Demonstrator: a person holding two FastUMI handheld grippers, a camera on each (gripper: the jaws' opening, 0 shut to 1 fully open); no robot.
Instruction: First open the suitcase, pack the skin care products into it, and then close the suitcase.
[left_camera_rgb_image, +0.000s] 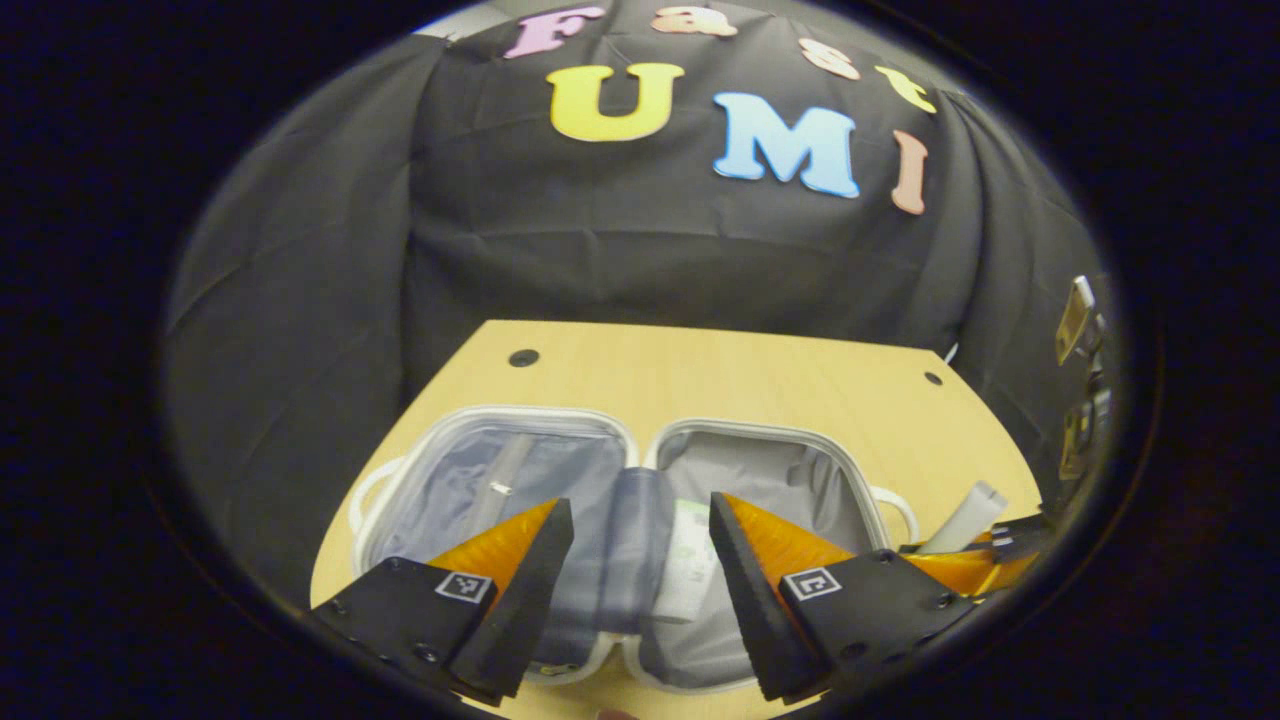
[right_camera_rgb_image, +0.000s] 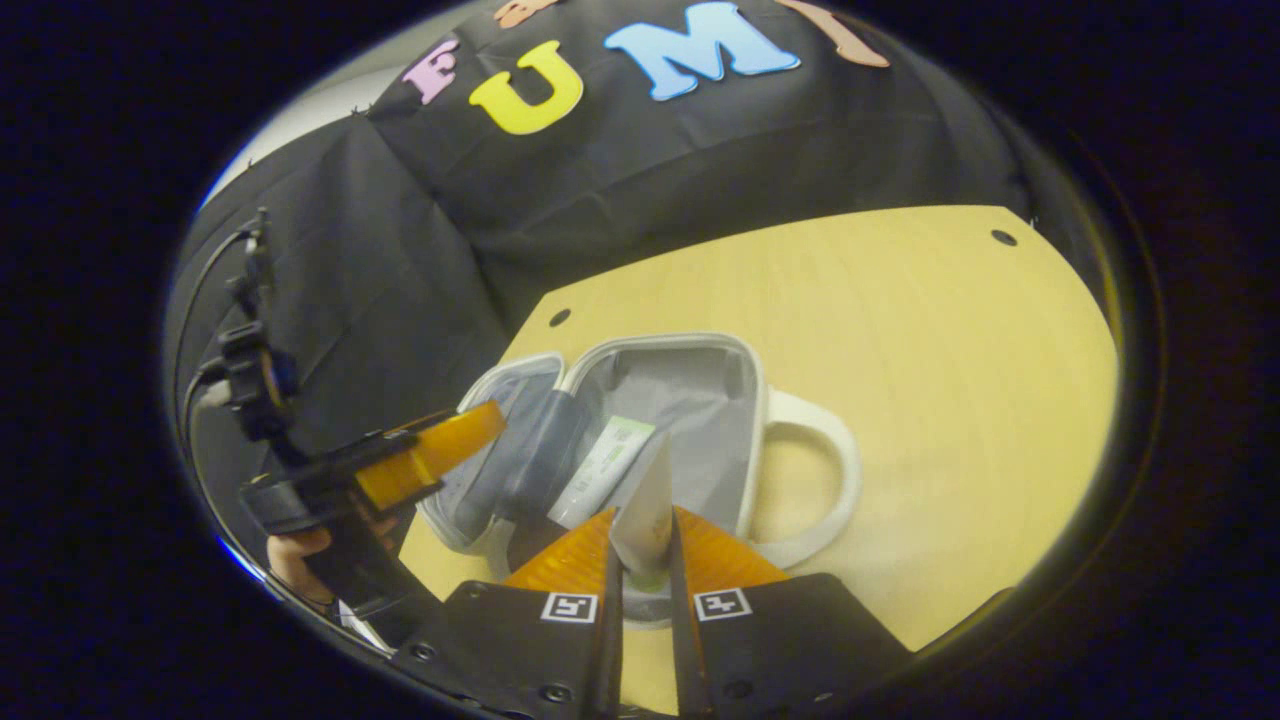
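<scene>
Right gripper view shows the right gripper (right_camera_rgb_image: 645, 585) clenched on a pale tube (right_camera_rgb_image: 645, 510), poised over the near edge of the suitcase (right_camera_rgb_image: 700, 400), which lies open flat on the worktop (right_camera_rgb_image: 950, 350). A second tube (right_camera_rgb_image: 603, 470) already rests inside the right half, near the hinge. Left gripper view has the left gripper (left_camera_rgb_image: 640, 560) released, its fingers spread wide and holding nothing, hovering above the case's near middle. The packing step appears to be in hand: the held tube likely needs lowering into the lined half beside the other before the fingers let go. Closing the case would then remain, judging by the lid lying open.
</scene>
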